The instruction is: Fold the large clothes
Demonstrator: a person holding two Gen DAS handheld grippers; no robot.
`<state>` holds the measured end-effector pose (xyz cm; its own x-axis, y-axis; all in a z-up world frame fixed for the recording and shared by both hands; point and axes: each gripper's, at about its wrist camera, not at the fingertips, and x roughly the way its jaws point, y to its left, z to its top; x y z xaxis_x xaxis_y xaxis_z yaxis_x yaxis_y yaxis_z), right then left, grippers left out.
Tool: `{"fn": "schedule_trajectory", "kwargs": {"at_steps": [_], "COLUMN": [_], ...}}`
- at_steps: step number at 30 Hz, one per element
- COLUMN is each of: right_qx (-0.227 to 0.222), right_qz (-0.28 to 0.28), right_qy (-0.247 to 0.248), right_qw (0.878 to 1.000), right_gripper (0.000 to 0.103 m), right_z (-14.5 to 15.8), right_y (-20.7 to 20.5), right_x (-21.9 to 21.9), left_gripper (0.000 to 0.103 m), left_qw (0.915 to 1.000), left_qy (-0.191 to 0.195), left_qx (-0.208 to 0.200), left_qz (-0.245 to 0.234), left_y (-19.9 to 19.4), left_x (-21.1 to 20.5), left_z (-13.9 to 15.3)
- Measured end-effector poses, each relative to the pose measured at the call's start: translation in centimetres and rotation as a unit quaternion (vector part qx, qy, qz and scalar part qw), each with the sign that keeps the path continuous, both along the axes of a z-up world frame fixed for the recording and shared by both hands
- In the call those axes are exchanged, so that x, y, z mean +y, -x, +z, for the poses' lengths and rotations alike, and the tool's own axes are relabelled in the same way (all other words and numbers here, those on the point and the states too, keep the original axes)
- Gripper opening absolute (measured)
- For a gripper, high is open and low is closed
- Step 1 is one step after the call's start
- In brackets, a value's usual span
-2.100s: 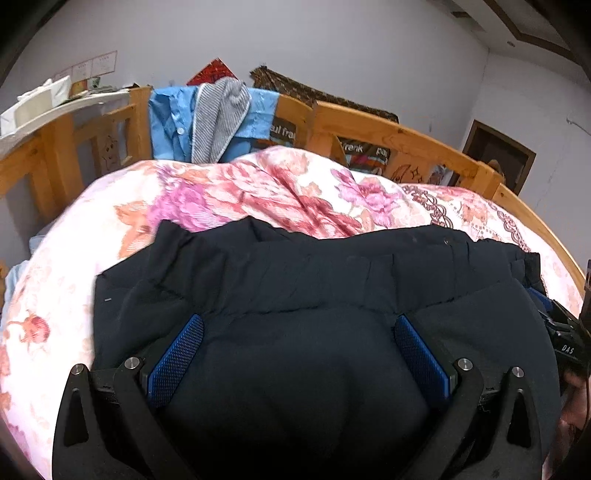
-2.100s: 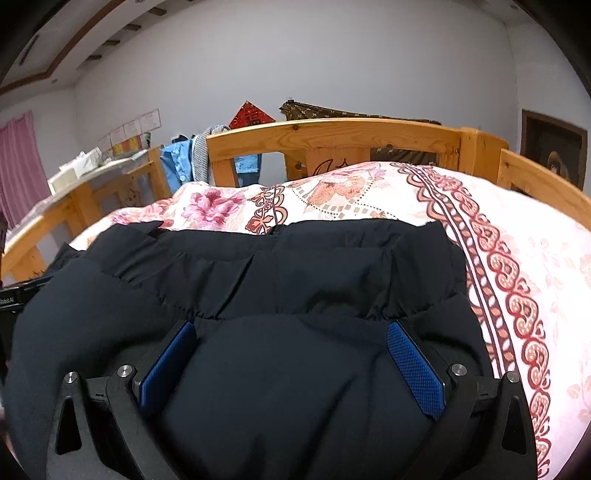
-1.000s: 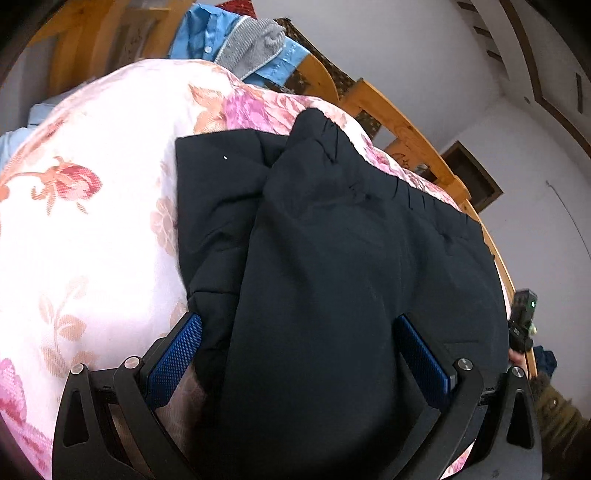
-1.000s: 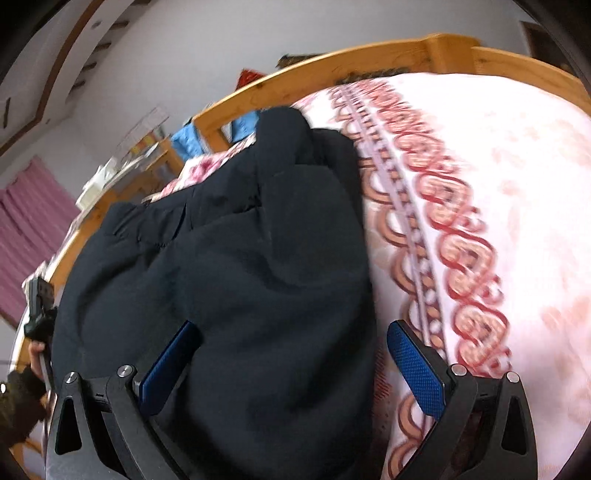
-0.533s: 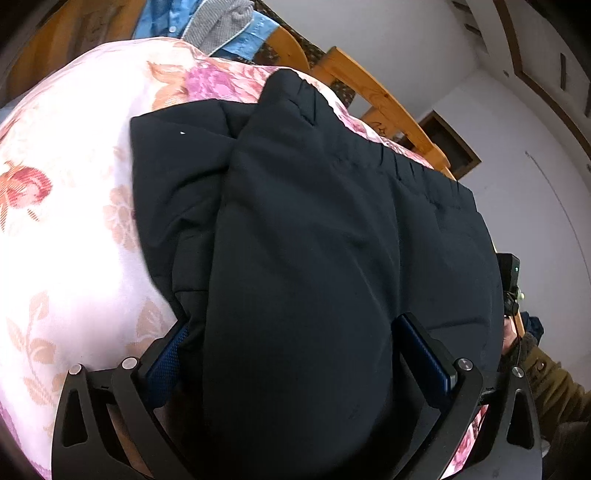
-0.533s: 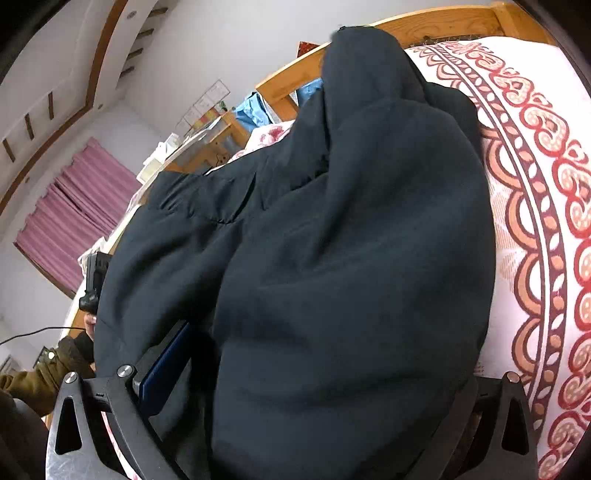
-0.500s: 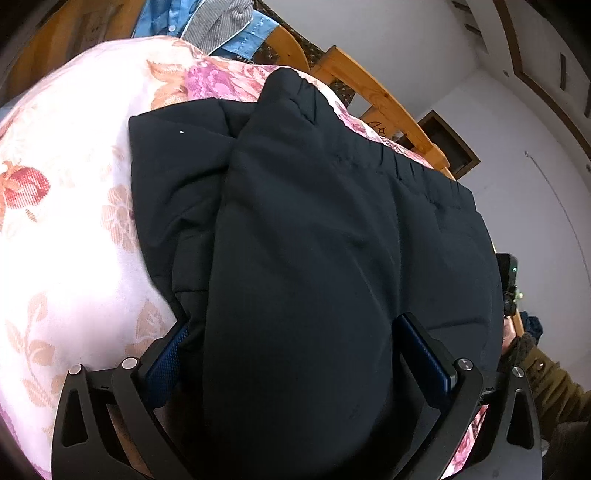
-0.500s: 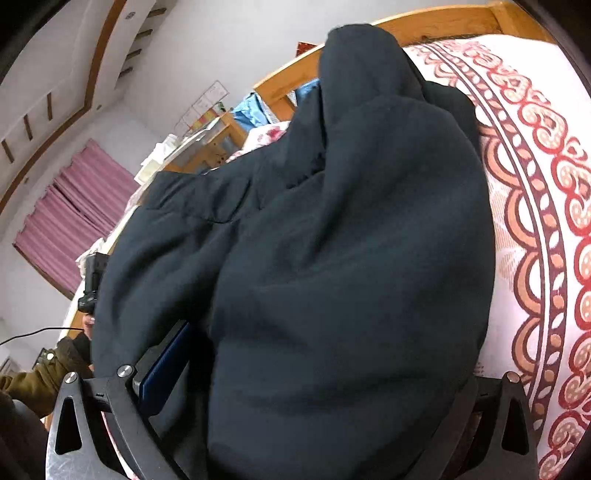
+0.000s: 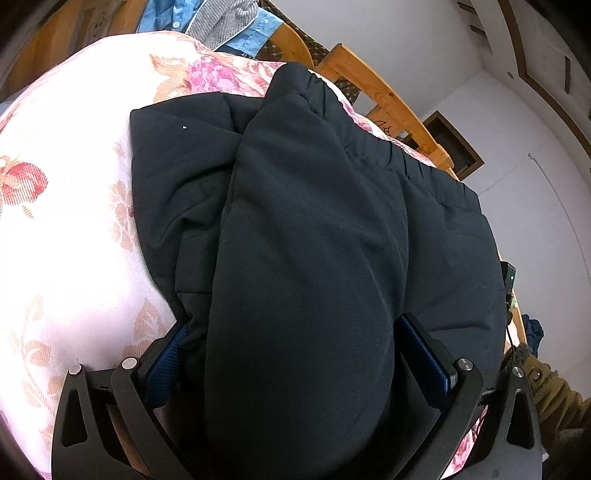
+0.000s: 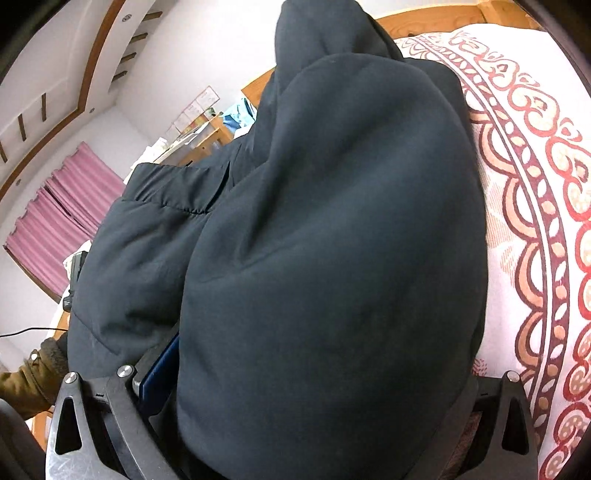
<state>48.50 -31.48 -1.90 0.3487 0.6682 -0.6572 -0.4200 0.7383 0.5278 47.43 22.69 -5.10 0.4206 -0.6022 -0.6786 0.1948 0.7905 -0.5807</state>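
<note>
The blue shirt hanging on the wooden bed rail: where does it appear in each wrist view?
Left wrist view: the blue shirt hangs at the top centre, beyond the dark garment.
Right wrist view: only a small patch shows, upper centre-left, beside the garment.
Shared landmark: the wooden bed rail.

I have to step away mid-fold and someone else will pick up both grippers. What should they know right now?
Left gripper: fingers apart, a thick fold of the black jacket bulging between them.
Right gripper: same, jacket draped over it; one finger is hidden.
The jacket lies on the floral quilt of the wooden bed.
Done: both side parts appear folded in over the middle.
Left: probably lay them flat, then fold it lengthwise.
</note>
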Motion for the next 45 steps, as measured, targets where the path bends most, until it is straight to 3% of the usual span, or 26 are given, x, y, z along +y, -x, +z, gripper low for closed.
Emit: {"fn": "schedule_trajectory", "kwargs": {"at_steps": [7, 10, 13, 23, 27, 39, 45], "right_qx": [0.043, 0.038, 0.034, 0.017, -0.009, -0.042, -0.035], "right_qz": [-0.025, -0.043, -0.059, -0.089, -0.09, -0.06, -0.069], "right_qy": [0.041, 0.052, 0.057, 0.075, 0.084, 0.076, 0.066], "right_qw": [0.998, 0.997, 0.996, 0.993, 0.992, 0.994, 0.995], "right_gripper": [0.103, 0.096, 0.086, 0.042, 0.028, 0.024, 0.024], "right_z": [0.9, 1.1, 1.4, 3.2, 5.4, 12.6, 13.8], "right_y": [-0.6, -0.1, 0.4, 2.9, 4.4, 9.7, 14.3], "right_x": [1.1, 0.9, 0.9, -0.2, -0.4, -1.2, -3.1], "left_gripper": [0.102, 0.099, 0.09, 0.041, 0.026, 0.02, 0.02], "left_qw": [0.9995, 0.9991, 0.9984, 0.9919, 0.9876, 0.9856, 0.987], "left_qy": [-0.026, -0.038, -0.049, -0.107, -0.131, -0.137, -0.131], "left_qx": [0.011, 0.008, 0.004, -0.048, -0.066, -0.088, -0.085], "left_qz": [0.011, 0.019, 0.027, 0.049, 0.056, 0.045, 0.039], "left_y": [-0.5, -0.2, -0.1, 1.9, 2.9, 8.1, 12.2], "left_x": [-1.0, -1.4, -2.0, -5.4, -6.5, -8.2, -8.6], "left_z": [0.3, 0.6, 1.1, 3.7, 5.4, 11.9, 13.6]}}
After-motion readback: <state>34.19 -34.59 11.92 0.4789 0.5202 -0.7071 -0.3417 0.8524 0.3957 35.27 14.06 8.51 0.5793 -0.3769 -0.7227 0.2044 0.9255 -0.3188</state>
